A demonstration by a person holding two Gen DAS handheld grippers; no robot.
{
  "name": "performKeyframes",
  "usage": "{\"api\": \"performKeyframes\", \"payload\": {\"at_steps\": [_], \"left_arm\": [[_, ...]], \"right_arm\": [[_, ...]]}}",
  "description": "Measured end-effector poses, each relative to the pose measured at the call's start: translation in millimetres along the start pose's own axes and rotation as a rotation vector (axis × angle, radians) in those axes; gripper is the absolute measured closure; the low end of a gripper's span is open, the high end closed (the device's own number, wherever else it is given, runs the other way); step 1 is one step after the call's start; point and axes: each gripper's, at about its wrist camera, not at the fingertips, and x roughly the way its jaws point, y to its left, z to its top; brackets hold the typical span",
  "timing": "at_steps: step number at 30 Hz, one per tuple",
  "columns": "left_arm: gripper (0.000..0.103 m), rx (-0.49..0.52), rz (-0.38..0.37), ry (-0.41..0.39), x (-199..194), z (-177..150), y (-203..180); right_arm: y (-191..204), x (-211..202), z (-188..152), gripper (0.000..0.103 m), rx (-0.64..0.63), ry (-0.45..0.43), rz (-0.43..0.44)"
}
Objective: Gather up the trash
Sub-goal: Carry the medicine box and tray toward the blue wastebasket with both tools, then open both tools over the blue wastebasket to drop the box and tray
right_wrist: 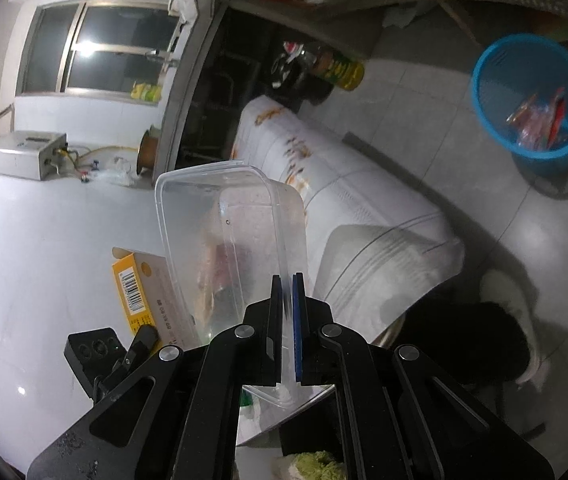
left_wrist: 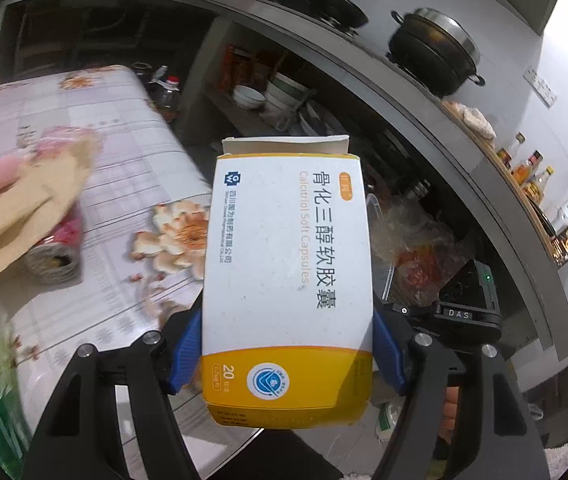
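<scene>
So right now I've got something in each claw. My left gripper (left_wrist: 287, 354) is clamped on a white and yellow medicine box (left_wrist: 285, 276), the blue pads (left_wrist: 183, 354) pressing its two long sides down near the yellow end, and the box sticks up and away from the camera with its top flap open. It's hanging just off the edge of the table with the flowery tablecloth (left_wrist: 132, 184), where a rolled-up can (left_wrist: 54, 256) lies on its side next to some blurry brown paper (left_wrist: 24, 208). Behind the box there's a kitchen counter with a black lidded pot (left_wrist: 433, 50) on top and bowls (left_wrist: 268, 96) on the shelf under it. My right gripper (right_wrist: 288, 292) is pinched nearly closed on the thin wall of a clear plastic container (right_wrist: 232, 236), holding it up on edge above the table corner. Through that camera I can also see the yellow side of the same box off to the left, and the blue mesh trash basket (right_wrist: 531, 96) on the tiled floor, upper right, well apart from both claws, with some wrappers already in it.
</scene>
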Motion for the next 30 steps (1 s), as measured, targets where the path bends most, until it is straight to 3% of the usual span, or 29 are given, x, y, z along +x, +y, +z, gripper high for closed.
{"api": "performKeyframes", "payload": {"at_steps": [8,16,22,27,30], "left_arm": [[0.034,0.073,-0.088,0.126,75.8,33.4,-50.6],[0.034,0.177,-0.098,0.261,175.2,70.8,-105.3],[0.033,0.215,-0.088,0.465,279.4,72.1,-125.2],[0.033,0.206,-0.070,0.583,352.0,70.5,-127.4],[0.031,0.200,-0.052,0.666,399.6,66.6,-130.3]], "right_arm": [[-26.6,-36.3,27.8,0.100,0.058,-0.104,-0.002],[-73.7,-59.5,73.3,0.100,0.153,-0.223,-0.045],[-137.0,-53.3,105.9,0.099,0.292,-0.239,-0.059],[-192.5,-41.6,130.3,0.098,0.397,-0.245,-0.063],[-221.8,-26.9,143.7,0.089,0.471,-0.275,-0.021]]}}
